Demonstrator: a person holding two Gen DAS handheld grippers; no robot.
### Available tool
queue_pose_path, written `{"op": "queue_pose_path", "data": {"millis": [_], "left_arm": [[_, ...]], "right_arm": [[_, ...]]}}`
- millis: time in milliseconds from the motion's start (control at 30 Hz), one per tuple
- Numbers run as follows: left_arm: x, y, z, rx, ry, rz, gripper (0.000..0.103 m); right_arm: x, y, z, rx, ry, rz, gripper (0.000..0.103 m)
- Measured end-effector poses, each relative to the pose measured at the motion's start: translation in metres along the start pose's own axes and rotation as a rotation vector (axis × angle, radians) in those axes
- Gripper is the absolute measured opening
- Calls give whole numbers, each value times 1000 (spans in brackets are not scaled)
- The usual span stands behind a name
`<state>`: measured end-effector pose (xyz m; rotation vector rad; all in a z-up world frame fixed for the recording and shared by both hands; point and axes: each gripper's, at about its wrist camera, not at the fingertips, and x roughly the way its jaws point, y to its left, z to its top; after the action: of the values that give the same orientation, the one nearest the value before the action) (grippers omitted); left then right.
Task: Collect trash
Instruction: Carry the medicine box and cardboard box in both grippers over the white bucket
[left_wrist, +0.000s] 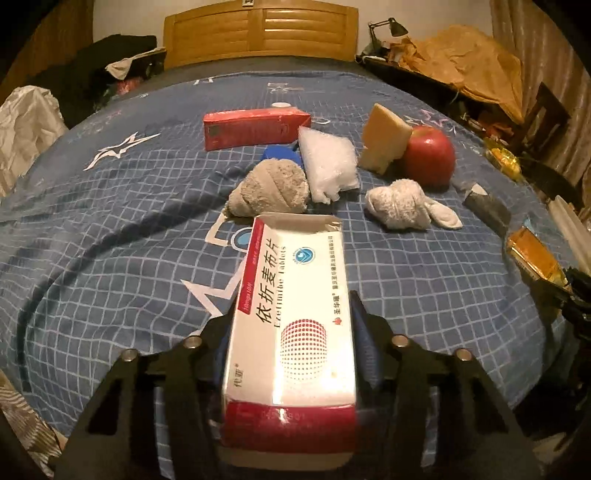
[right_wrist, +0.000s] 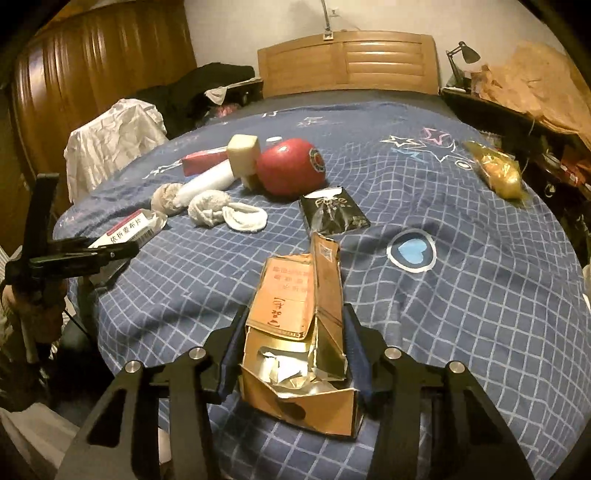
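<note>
My left gripper (left_wrist: 291, 332) is shut on a white and red tablet box (left_wrist: 295, 314), held above the blue checked bedspread (left_wrist: 110, 240); the box also shows in the right wrist view (right_wrist: 127, 230). My right gripper (right_wrist: 295, 339) is shut on a torn brown and gold carton (right_wrist: 299, 332) with crumpled paper inside. Lying on the bed are a red box (left_wrist: 255, 129), a clear plastic bag (left_wrist: 327, 168), a black wrapper (right_wrist: 332, 214) and a yellow packet (right_wrist: 496, 173).
A red apple (right_wrist: 291, 171), a beige foam block (right_wrist: 243, 155), a grey rolled sock (left_wrist: 271, 190) and a white rolled sock (left_wrist: 400, 203) lie mid-bed. A wooden headboard (left_wrist: 262, 33) stands behind. A cluttered desk (left_wrist: 461, 70) lines the right side; clothes (right_wrist: 114, 136) sit left.
</note>
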<state>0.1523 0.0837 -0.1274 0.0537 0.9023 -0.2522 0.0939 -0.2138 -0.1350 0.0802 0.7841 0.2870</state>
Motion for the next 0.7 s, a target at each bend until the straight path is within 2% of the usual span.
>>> {"op": "queue_pose_path", "data": {"millis": [200,400,533,700], "left_arm": [[-15,-3,1,-45,-27,44,46],[-43,-28,15,-28,-114,109,46],[-54,-50,24,-4,-161,147,46],[-57,-74,26,22,-165,150,46]], "right_arm": [[-11,0,0,42,-39,-3,49],[-37,2,7,60,-113,-2,48],[-51,6,7,52,-133,1,48],[-70,4,3,60,-158,-7,48]]}}
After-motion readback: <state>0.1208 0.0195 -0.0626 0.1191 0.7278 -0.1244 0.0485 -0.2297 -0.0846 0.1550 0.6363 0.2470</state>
